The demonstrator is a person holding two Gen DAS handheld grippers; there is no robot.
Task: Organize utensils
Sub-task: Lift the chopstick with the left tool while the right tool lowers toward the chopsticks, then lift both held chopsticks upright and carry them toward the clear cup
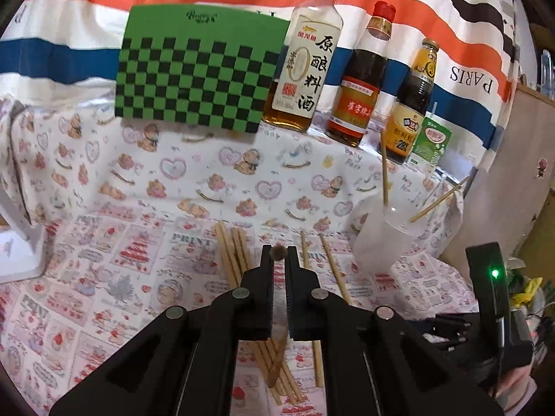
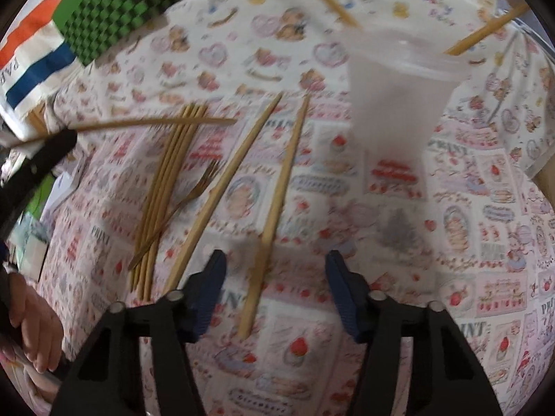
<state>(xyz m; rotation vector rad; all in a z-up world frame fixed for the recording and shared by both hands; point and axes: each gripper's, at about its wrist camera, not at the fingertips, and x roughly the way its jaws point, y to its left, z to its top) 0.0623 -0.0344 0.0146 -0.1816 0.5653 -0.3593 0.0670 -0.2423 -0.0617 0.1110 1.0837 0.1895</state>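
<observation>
Loose chopstick [image 2: 274, 215] lies on the tablecloth [image 2: 468, 242] between the spread jaws of the right gripper [image 2: 274, 284], untouched, presumably next for pickup. Left gripper [image 1: 279, 254] is clamped on another chopstick [image 1: 278, 252], evidently bound for the cup [image 1: 385, 239], far right.

Three sauce bottles [image 1: 360, 79], one carton [image 1: 430, 145], one plastic cup [image 2: 399, 97]. Two chopsticks [image 1: 384, 170] stand in it. One fork [image 2: 187, 201]

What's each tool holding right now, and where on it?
Left tool pinches a chopstick, most of its length jutting past the fingers. Right tool holds nothing.
</observation>
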